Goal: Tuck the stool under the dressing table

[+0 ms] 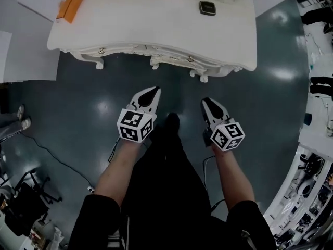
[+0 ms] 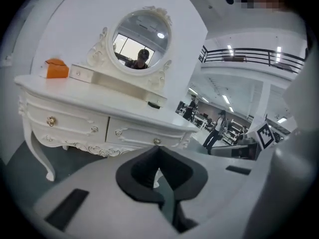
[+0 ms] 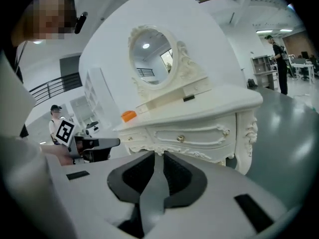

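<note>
The white dressing table (image 1: 156, 14) stands ahead of me across the dark floor, its drawers facing me. Its oval mirror (image 2: 142, 39) shows in both gripper views. No stool appears in any view. My left gripper (image 1: 155, 90) is held up in the air short of the table's front, shut, its tips meeting with nothing between them (image 2: 159, 151). My right gripper (image 1: 207, 102) hangs beside it at the same height. Its jaws are shut but for a thin slit, and they hold nothing (image 3: 159, 156). Neither gripper touches the table.
An orange box (image 1: 70, 7) lies on the table's left end and a small dark object (image 1: 207, 7) lies toward its right. A cable (image 1: 52, 155) and a black frame (image 1: 26, 202) lie on the floor at left. Benches with equipment (image 1: 317, 139) line the right side.
</note>
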`<state>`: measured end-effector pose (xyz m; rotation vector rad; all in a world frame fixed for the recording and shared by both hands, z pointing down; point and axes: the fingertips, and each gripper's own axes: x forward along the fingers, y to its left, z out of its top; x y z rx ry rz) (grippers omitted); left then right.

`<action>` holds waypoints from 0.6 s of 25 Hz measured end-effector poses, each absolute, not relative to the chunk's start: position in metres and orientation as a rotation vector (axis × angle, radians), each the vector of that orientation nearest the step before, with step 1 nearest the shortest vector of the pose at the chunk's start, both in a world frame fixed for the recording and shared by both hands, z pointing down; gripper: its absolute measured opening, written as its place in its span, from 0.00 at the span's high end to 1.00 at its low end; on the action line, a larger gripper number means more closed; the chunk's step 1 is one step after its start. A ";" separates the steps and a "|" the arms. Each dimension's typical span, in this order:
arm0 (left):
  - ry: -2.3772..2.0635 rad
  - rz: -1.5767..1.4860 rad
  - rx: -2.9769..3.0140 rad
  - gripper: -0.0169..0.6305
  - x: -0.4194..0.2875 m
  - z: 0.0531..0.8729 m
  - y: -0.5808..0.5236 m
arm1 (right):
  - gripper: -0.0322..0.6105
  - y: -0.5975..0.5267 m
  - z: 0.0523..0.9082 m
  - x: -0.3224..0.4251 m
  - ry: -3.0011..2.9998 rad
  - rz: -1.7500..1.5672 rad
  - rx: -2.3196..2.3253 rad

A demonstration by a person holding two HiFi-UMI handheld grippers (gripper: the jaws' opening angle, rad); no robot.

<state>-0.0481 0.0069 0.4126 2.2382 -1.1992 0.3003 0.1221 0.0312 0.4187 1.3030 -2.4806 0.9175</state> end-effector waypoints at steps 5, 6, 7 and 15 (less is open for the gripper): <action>-1.141 0.201 2.099 0.96 -0.054 0.357 0.040 | 0.84 0.060 0.335 0.108 -2.531 0.784 1.269; -1.122 0.196 2.102 0.96 -0.050 0.346 0.048 | 0.84 0.066 0.322 0.106 -2.540 0.747 1.260; -1.103 0.193 2.118 0.96 -0.046 0.334 0.056 | 0.84 0.072 0.309 0.105 -2.549 0.719 1.249; -1.157 0.157 2.290 0.96 -0.027 0.217 0.089 | 0.88 0.092 0.220 0.124 -2.627 0.923 1.325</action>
